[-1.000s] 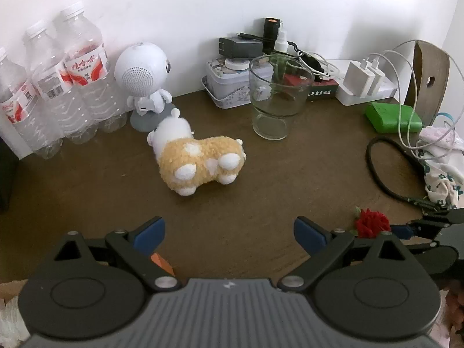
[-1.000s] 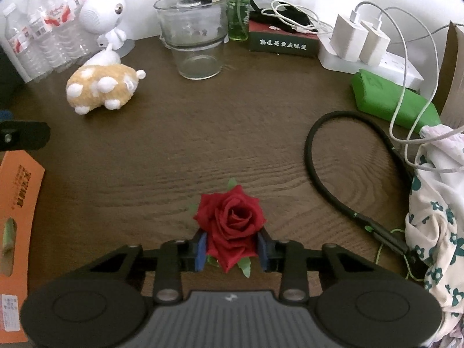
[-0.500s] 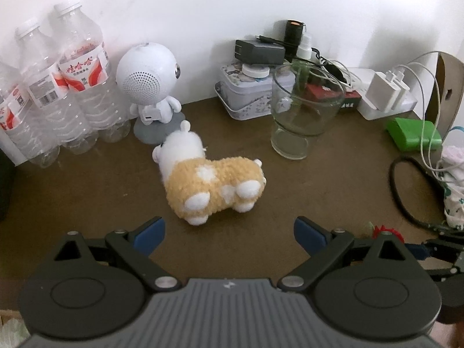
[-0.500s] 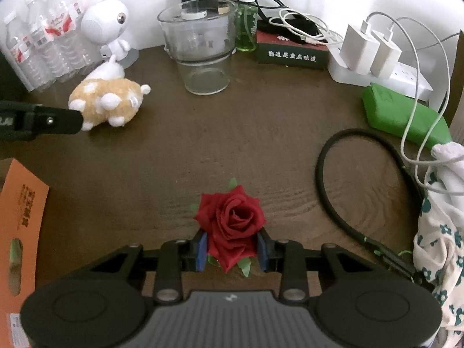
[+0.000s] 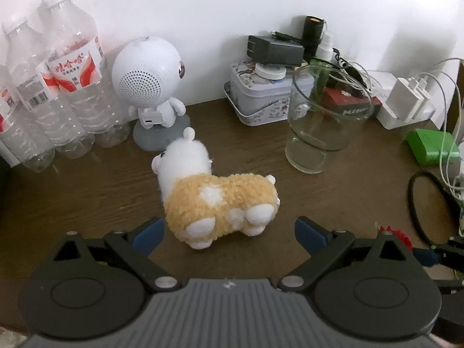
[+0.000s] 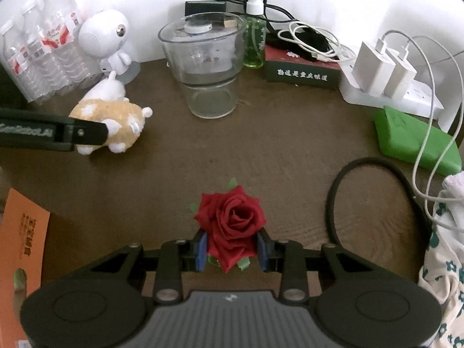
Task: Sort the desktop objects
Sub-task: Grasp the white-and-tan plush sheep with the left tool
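Left wrist view: left gripper [image 5: 229, 232] was spread wide, plush alpaca [image 5: 216, 200] at 12 o'clock between the tips, unpinched. Risk: fingers shove it into the glass vase [image 5: 322, 127] at 1 o'clock.

Right wrist view: right gripper [image 6: 232, 250] pinched the red rose [image 6: 230, 226]; soft petals could slip free.

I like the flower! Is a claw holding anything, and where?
The right claw holds the red rose just under its bloom. The left claw holds nothing.
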Tool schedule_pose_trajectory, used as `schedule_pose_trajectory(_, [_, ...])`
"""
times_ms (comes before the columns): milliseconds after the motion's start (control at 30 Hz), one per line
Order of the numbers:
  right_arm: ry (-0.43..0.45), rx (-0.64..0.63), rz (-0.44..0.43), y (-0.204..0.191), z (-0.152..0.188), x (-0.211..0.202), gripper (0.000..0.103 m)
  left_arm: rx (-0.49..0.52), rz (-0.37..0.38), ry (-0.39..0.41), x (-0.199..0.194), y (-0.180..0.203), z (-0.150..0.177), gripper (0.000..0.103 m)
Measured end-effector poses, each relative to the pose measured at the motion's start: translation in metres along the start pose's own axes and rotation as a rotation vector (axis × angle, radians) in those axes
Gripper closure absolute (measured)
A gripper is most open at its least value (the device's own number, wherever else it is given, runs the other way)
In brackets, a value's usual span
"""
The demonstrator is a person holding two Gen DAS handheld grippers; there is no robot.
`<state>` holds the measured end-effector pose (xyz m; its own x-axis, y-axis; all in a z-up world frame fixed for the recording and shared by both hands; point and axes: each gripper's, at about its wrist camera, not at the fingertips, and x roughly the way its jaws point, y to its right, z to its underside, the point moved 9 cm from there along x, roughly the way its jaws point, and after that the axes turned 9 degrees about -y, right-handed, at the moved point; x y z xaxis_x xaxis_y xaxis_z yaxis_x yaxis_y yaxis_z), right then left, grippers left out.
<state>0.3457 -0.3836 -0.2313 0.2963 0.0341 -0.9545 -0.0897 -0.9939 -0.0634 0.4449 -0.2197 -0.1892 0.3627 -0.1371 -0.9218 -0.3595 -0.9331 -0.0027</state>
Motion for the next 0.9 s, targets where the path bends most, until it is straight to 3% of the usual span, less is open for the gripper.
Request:
schedule_pose_trajectory(333, [0.003,-0.003,-0.013,-0.003,-0.013,0.007,0.071,-0.039,-0.048,-0.023,0.020,-0.006,-0.010,0.004])
schedule_pose_trajectory(900, [-0.003,-0.003,-0.020,-0.005,-0.019,0.016,0.071,-0.074,-0.051,-0.054,0.038,-0.009,-0.016,0.009])
